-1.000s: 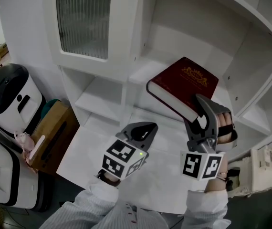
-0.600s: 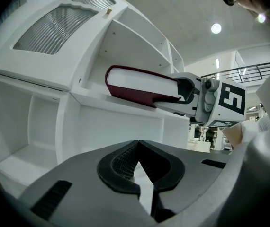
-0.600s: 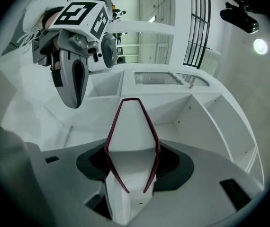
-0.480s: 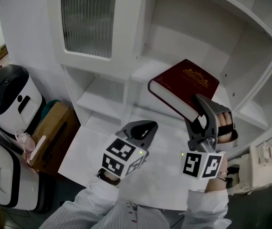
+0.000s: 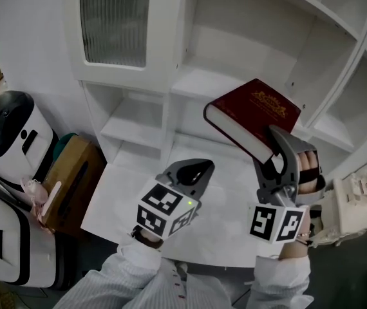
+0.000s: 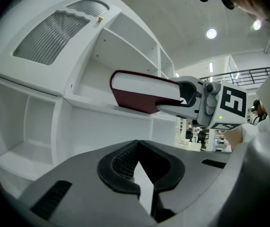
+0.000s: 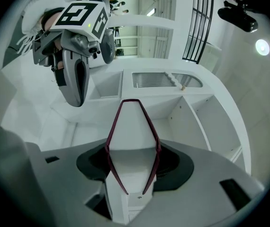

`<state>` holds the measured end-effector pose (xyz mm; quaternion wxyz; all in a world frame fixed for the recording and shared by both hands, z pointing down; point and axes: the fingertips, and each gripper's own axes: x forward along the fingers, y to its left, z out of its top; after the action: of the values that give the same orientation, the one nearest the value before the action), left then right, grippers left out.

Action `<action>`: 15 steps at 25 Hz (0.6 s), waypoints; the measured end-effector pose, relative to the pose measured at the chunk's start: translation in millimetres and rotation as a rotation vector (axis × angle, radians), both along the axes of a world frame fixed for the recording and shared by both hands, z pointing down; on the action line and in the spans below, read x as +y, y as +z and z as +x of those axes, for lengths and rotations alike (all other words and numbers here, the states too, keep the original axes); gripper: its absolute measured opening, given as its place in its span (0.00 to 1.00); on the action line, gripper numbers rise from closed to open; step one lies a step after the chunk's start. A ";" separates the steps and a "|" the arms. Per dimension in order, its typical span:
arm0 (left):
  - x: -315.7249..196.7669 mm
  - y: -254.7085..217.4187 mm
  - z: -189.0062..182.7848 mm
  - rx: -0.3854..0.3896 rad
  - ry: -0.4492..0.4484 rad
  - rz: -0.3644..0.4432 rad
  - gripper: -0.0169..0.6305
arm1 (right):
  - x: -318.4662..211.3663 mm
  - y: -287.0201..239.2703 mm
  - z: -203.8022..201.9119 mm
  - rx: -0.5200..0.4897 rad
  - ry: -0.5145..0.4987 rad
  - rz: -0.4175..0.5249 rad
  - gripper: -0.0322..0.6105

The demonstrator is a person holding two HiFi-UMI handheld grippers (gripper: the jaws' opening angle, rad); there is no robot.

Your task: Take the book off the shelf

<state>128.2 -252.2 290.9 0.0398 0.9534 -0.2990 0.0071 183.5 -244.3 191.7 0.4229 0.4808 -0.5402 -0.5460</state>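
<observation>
Right claw (image 7: 134, 163) first: jaws set wide and clamped across the thickness of the book (image 7: 131, 122). There's a dark red cover against each pad and the white page block between, and those jaws have just been closing a touch tighter on it. It's a solid bite, but at one end only (the rest of the volume sticks out in front like a lever).

Out from there, the head view shows the book carried in the air in front of the open shelf (image 5: 199, 82), gold-stamped cover facing up. The left gripper view has it roughly level. Whether its far corner has cleared the shelf's front edge, I cannot tell from here.

Left claw (image 6: 136, 167) has its jaws together with nothing in them. It hovers just beside the right one, over the white bench (image 5: 122, 198).

So the step in hand looks like the withdrawal, and the way to do it well is to hold that squeeze firm and draw straight back. Don't let the wrist drop, because the weight out front will want to twist the covers in the pads. Mind the upright panels either side of the compartment. The left claw could slip under the free end as a prop if the book starts to sag.
</observation>
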 end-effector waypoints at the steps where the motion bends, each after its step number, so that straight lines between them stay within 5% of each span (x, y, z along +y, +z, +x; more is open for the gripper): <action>1: 2.3 0.3 0.2 0.000 0.006 -0.003 0.04 | 3.0 0.1 0.6 0.001 0.009 -0.001 0.40; 15: 53.9 -6.4 28.9 -0.002 0.104 0.016 0.04 | 83.6 1.3 20.0 -0.048 0.093 0.002 0.40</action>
<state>157.1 -198.3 284.5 0.0312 0.9679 -0.2493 0.0076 203.6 -160.7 192.9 0.4345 0.5188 -0.5267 -0.5145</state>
